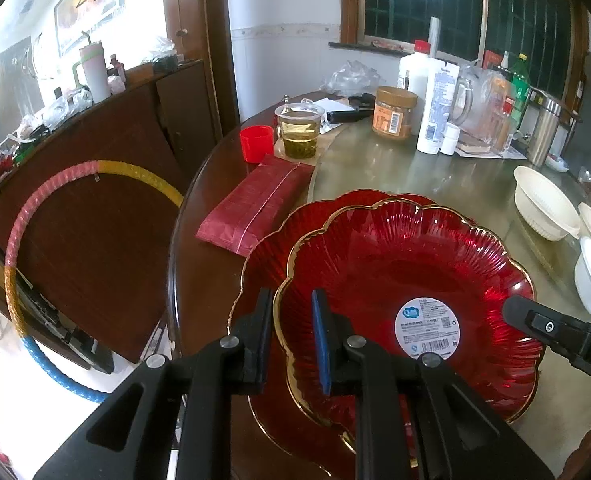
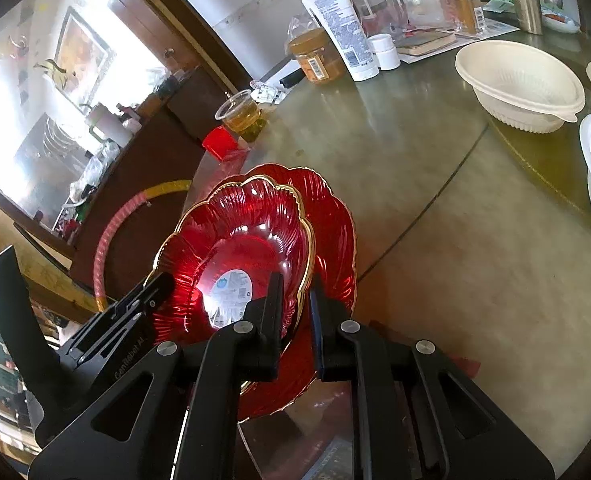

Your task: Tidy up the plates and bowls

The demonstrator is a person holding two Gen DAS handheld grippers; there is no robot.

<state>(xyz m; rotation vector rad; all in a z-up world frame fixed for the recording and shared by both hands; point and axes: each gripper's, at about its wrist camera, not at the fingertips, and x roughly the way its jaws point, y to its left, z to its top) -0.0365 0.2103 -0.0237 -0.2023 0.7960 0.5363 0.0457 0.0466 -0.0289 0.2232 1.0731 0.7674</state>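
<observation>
Rim contact defines the moment: the smaller scalloped red glass bowl with gold edging (image 1: pixel 407 292) is clamped on opposite sides, its left rim between the narrowly set pads of the left gripper (image 1: pixel 293 312) and its right rim pinched by the right gripper (image 2: pixel 297 300). The bowl lies directly ahead of both grippers, nested over the larger red glass plate of matching pattern (image 1: pixel 267 248) near the edge of the round wooden table (image 1: pixel 199 264). Neither hand is clearly nearer. Whether the bowl already rests fully on the plate cannot be told, since its underside is hidden. Ribbed cream plastic bowls (image 2: pixel 519 84) are seen well apart, partly cut off at the frame edge.
</observation>
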